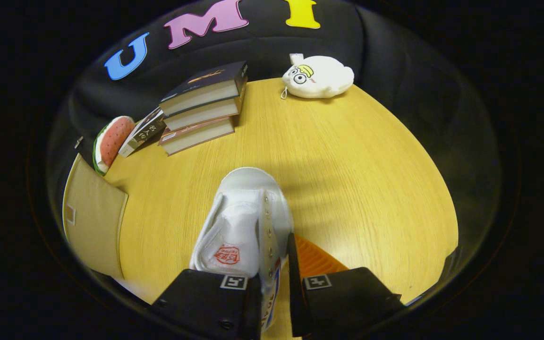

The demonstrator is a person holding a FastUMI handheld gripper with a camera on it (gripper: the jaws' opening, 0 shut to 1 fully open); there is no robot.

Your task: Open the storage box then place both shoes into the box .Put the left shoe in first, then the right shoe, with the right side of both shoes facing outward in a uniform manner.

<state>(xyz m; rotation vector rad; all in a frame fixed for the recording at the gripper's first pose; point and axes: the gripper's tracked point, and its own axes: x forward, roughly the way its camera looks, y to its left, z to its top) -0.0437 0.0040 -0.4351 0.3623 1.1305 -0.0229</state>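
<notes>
Pale beige fabric sits furthest to the left of the shoe: that panel (93, 218) is probably the storage box or its flap, though you cannot tell from here whether it is open. Behind it, further left of the shoe and back toward the wall, lies a watermelon-slice toy (110, 141), then a leaning book and a stack of books (202, 109) up and left of the toe.

The white shoe (245, 222) itself lies on the wooden table (371, 179), toe pointing away from you, its heel end reaching in between the fingers. Your gripper (274, 293) has its fingers drawn close about the side wall of the shoe by the eyelets; it looks like a pinch on that wall, but the contact of the pads is hidden, so whether both fingers press I cannot tell. Check it by a small lift before you carry.

Which shoe this is cannot be read from this angle; make sure it is the left one, since that goes in first. Hold the wall deep, not by the edge, so the shoe does not swing. Carry it leftward to the beige panel, keeping the shoe level, and turn it so its right side faces outward.

Right of the shoe and far back sits a white plush toy (318, 77), well apart.
</notes>
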